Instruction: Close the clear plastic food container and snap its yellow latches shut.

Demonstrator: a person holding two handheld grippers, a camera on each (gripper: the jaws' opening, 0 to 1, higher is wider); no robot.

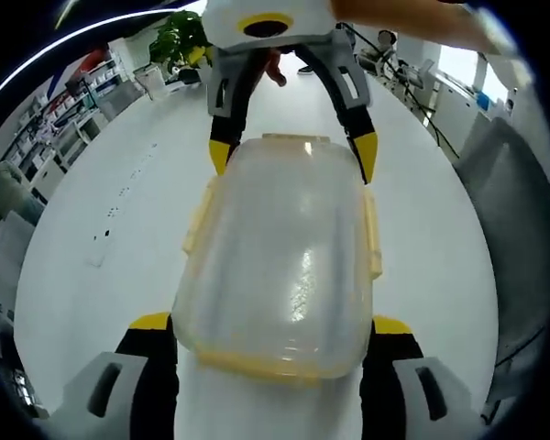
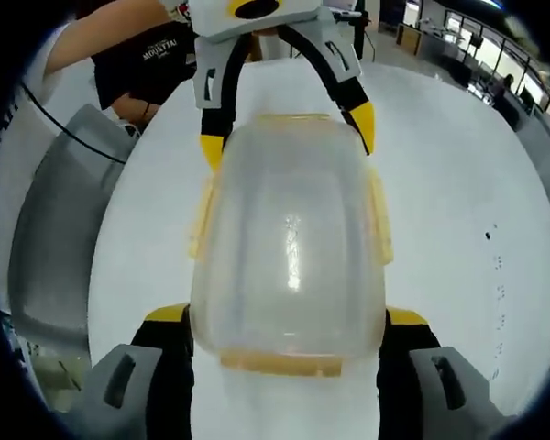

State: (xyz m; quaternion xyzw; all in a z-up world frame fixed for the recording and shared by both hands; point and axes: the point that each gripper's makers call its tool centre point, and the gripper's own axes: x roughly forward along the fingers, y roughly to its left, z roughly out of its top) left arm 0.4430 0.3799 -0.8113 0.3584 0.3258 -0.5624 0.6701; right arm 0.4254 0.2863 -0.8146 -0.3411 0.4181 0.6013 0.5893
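A clear plastic food container (image 1: 280,247) with its lid on lies on the white table (image 1: 119,211), between my two grippers, which face each other. Yellow latches stick out at its long sides (image 1: 194,225) (image 1: 374,234) and at its near end (image 1: 275,367). My left gripper (image 1: 271,323) is open, with its yellow-tipped jaws spread wide on either side of the near end. My right gripper (image 1: 292,156) flanks the far end in the same way. In the right gripper view the container (image 2: 289,238) sits between the right gripper (image 2: 289,316) and the left gripper (image 2: 288,133).
A grey chair (image 1: 513,229) stands at one edge of the table, and appears again in the right gripper view as a chair (image 2: 60,220). A person in a black shirt (image 2: 147,64) stands behind it. A potted plant (image 1: 179,37) and shelves are far off.
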